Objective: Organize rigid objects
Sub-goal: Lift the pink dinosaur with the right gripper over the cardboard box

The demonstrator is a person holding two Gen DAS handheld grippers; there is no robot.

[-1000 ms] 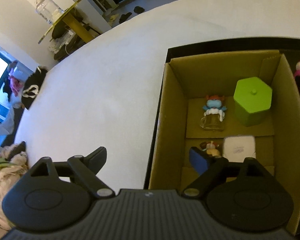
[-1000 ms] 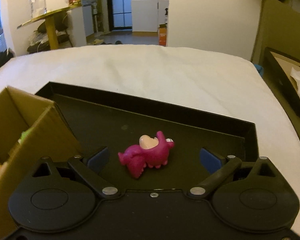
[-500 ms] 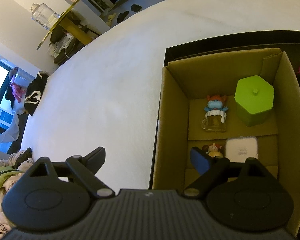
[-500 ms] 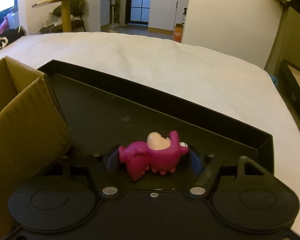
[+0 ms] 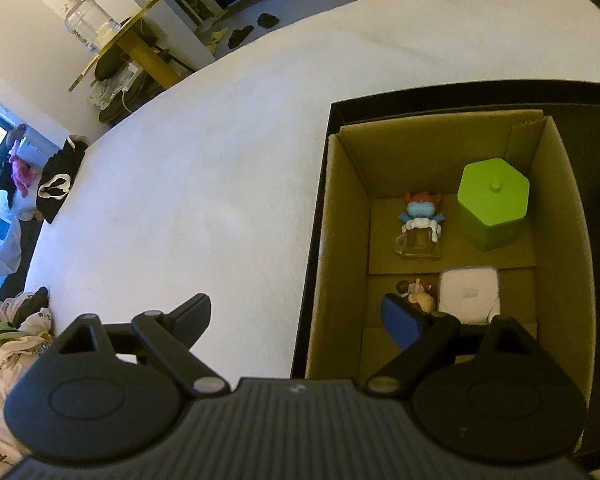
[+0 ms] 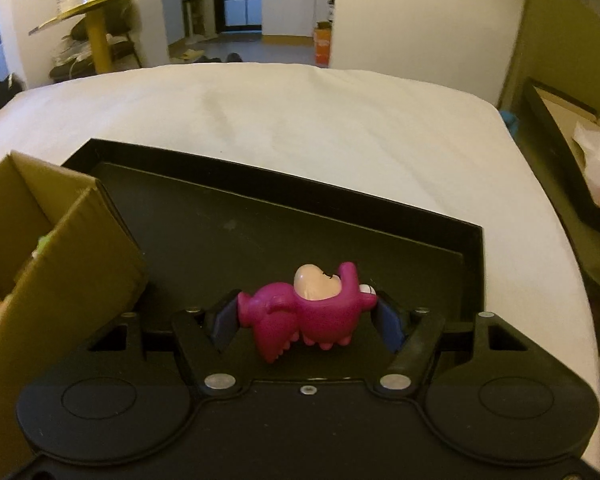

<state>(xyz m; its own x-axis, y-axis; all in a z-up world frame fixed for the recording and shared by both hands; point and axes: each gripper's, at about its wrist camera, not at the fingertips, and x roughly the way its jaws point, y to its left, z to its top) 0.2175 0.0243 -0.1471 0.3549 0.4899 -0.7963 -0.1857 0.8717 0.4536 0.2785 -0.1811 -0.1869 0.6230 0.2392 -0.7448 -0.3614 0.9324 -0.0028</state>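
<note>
Right gripper (image 6: 308, 314) angled downward, jaws clamped on a load, left gripper (image 5: 300, 320) jaws wide apart

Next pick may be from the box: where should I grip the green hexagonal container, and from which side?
Grip the green hexagonal container across two opposite flat side walls, coming down from above. It stands upright in the cardboard box, whose walls block a level approach, and the lid knob looks too small to hold. Its right faces sit close to the box wall.
</note>
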